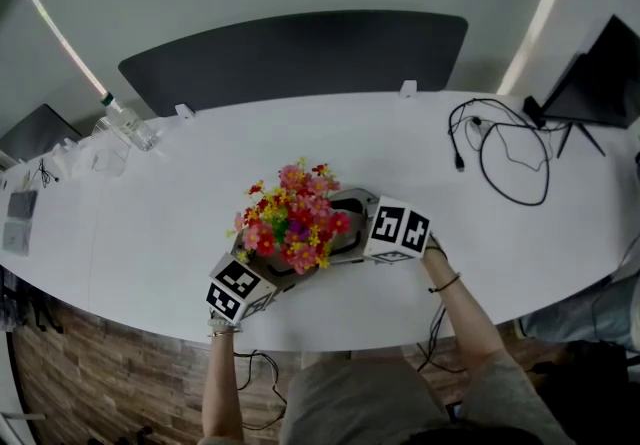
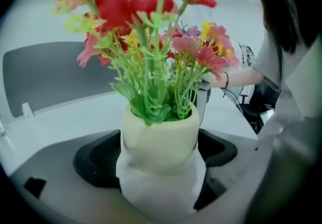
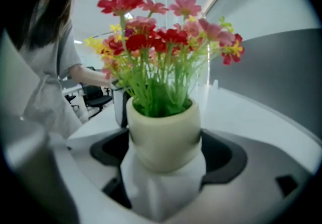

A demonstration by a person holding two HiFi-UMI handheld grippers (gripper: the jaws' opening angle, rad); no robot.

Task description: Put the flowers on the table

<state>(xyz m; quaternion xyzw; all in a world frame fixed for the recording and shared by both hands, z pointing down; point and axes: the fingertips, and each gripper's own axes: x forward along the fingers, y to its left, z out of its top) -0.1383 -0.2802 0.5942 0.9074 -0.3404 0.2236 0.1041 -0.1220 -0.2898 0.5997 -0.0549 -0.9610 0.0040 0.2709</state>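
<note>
1. Lots of colour on the flowers [image 1: 290, 216]: red, pink and yellow blooms, thin bright-green stems, bunched tight and standing upright.
2. Packed into a cream pot [image 2: 158, 135], rounded, filled to the mouth with greenery, carrying a white lower part beneath.
3. Squeezed from one side by the left gripper [image 2: 157, 160], pressing its black pads [image 2: 95, 160] against the pot's flanks.
4. Matched from the opposite side by the right gripper [image 3: 166, 160], clenched on that same pot, low down where cream meets white.
5. Placed over the white table [image 1: 150, 223], near its front edge, right between the two grippers; touching the top or held just clear, cannot tell.
6. Elsewhere on the table, well apart from the pot: a clear bottle [image 1: 128, 125] lying far left, black cables [image 1: 505, 158] looping far right.
</note>
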